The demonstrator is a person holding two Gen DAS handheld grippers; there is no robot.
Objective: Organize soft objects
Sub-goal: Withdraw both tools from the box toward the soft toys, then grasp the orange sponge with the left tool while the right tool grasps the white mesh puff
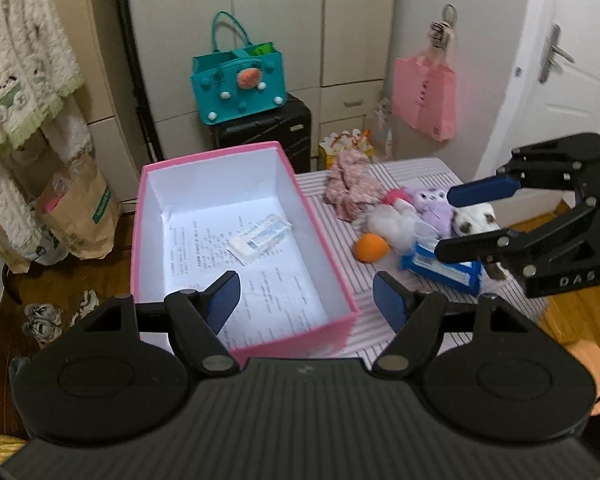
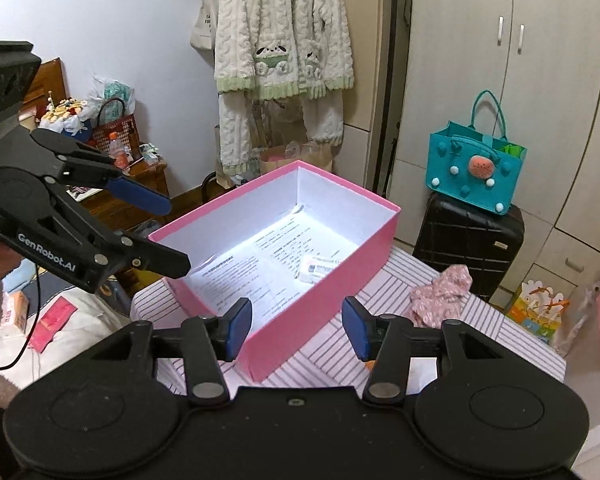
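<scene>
Both grippers spread and empty, left gripper (image 1: 306,298) over the pink box (image 1: 332,272), right gripper (image 2: 296,326) at its near wall; toys (image 1: 432,212) lie right of left gripper on tabletop (image 1: 340,204), so pinch one centrally, then drop inside box.

We see the scene through two fisheye cameras, one riding on each hand-held gripper and looking forward along its fingers, tilted downward. Our left wrist view looks over the left gripper (image 1: 306,300) from the near end of the pink box (image 1: 324,240), facing the cupboards and the door. Our right wrist view looks past the right gripper (image 2: 296,326) from the box's near right corner, facing the wall with the hanging robe (image 2: 284,36). Both sit close above the striped table (image 2: 480,320). They share the box, the table, the teal bag (image 1: 238,84) and the suitcase (image 2: 468,240), and each catches the other gripper at its edge.
</scene>
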